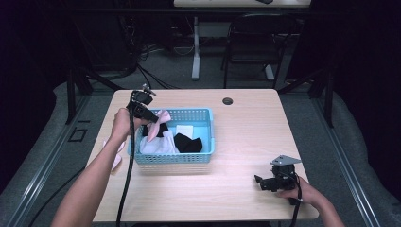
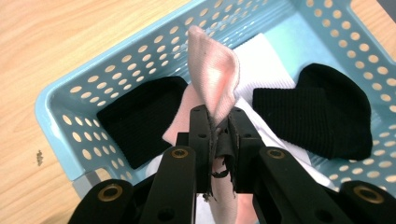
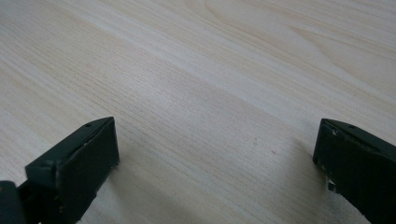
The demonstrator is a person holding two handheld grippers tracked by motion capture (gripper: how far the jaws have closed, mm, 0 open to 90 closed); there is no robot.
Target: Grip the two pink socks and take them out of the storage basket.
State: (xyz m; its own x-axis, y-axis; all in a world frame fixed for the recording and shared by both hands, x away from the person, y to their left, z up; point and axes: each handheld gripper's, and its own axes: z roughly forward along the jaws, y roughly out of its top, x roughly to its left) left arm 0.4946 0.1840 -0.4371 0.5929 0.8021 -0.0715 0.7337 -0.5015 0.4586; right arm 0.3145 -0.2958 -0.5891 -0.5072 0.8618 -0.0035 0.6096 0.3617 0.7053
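The left gripper pinches a pink sock, lifted over the left end of the blue basket, which sits left of the table's centre. Black socks and a white cloth, possibly another sock, lie inside. The right gripper rests near the table's front right corner, jaws spread and holding nothing. No writing is readable.

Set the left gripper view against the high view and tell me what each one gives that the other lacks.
Left gripper view alone: the pads pinching the pink sock, and the black socks' ribbed knit.

High view alone: the right gripper, jaws open, resting on the table, another pink piece left of the basket, and a chair beyond.

Both: the blue basket, the sock, the left gripper.
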